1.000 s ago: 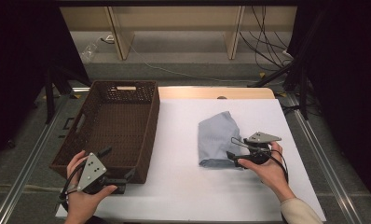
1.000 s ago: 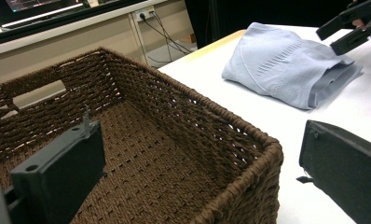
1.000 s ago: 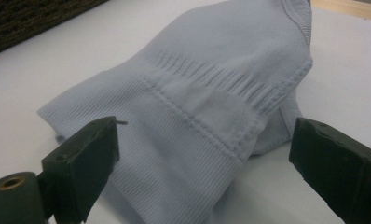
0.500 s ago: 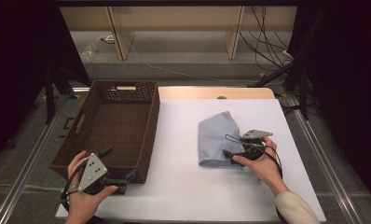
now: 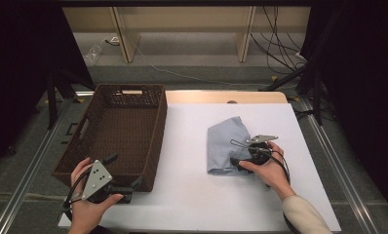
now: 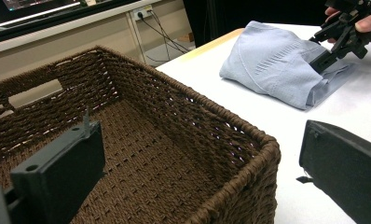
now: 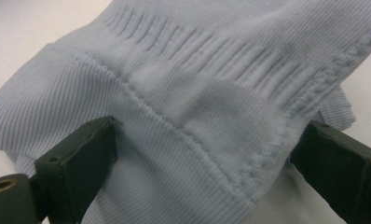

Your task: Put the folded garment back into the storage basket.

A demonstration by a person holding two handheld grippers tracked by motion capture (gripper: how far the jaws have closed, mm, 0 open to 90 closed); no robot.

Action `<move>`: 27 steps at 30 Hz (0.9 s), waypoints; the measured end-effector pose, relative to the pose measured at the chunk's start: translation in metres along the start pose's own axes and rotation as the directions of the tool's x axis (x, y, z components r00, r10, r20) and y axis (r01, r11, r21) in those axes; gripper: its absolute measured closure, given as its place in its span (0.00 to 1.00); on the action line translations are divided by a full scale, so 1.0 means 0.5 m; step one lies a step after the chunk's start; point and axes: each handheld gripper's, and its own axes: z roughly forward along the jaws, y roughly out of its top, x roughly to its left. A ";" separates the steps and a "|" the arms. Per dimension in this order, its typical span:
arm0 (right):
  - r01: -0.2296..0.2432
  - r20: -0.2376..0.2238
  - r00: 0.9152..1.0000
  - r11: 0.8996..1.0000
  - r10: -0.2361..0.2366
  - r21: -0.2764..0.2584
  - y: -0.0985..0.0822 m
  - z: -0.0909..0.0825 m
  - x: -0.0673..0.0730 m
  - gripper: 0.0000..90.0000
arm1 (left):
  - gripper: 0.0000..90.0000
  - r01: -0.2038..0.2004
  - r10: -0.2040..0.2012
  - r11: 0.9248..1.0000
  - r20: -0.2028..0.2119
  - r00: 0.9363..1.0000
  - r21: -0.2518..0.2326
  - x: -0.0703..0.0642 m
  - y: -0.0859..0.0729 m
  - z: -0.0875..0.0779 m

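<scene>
A folded light blue knit cloth point(image 5: 224, 144) lies on the white table point(image 5: 192, 195), right of centre. My right gripper point(image 5: 237, 163) is at the cloth's near right edge. In the right gripper view its jaws stand wide apart, so the gripper point(image 7: 209, 163) is open, with a ribbed hem of the cloth point(image 7: 197, 93) between them. My left gripper point(image 5: 125, 175) is open at the near right corner of a brown wicker basket point(image 5: 155, 146). In the left gripper view the gripper point(image 6: 202, 177) has one jaw over the basket's inside and the other over the table, straddling the basket point(image 6: 263, 144) corner.
The basket is empty and takes up the table's left side. The left gripper view shows the cloth point(image 6: 277, 65) and my right gripper point(image 6: 335, 39) farther off. Beyond the table are shelf legs, cables and a dark stand point(image 5: 299, 73).
My right gripper has slid a little to the left, onto the cloth's edge. The left gripper and the basket have not moved.
</scene>
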 end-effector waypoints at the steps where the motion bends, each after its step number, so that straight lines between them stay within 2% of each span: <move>1: -0.005 -0.003 1.000 1.000 0.005 0.004 0.000 0.001 0.000 0.08 | 0.00 -0.001 0.001 1.000 0.000 1.000 0.000 0.000 0.000 0.000; 10: -0.013 -0.001 1.000 1.000 0.013 0.019 0.000 0.007 -0.001 0.10 | 0.00 0.002 -0.002 1.000 -0.001 1.000 -0.002 0.001 0.001 0.000; 13: -0.013 0.013 1.000 1.000 0.013 0.025 0.001 0.006 0.002 0.12 | 0.00 0.002 -0.002 1.000 0.000 1.000 -0.002 0.000 0.001 0.000; 22: -0.013 0.004 1.000 0.999 0.013 0.039 0.007 0.005 0.000 0.15 | 0.00 0.002 -0.002 1.000 0.001 1.000 -0.002 0.002 0.000 0.000; 25: -0.010 0.014 1.000 0.999 0.010 0.042 0.007 0.005 0.001 0.18 | 0.00 0.004 -0.004 1.000 0.002 1.000 -0.003 0.001 0.001 0.001; 27: -0.008 0.021 1.000 0.999 0.007 0.046 0.007 0.002 0.004 0.26 | 0.00 0.003 -0.003 1.000 0.004 1.000 -0.003 0.000 0.001 0.001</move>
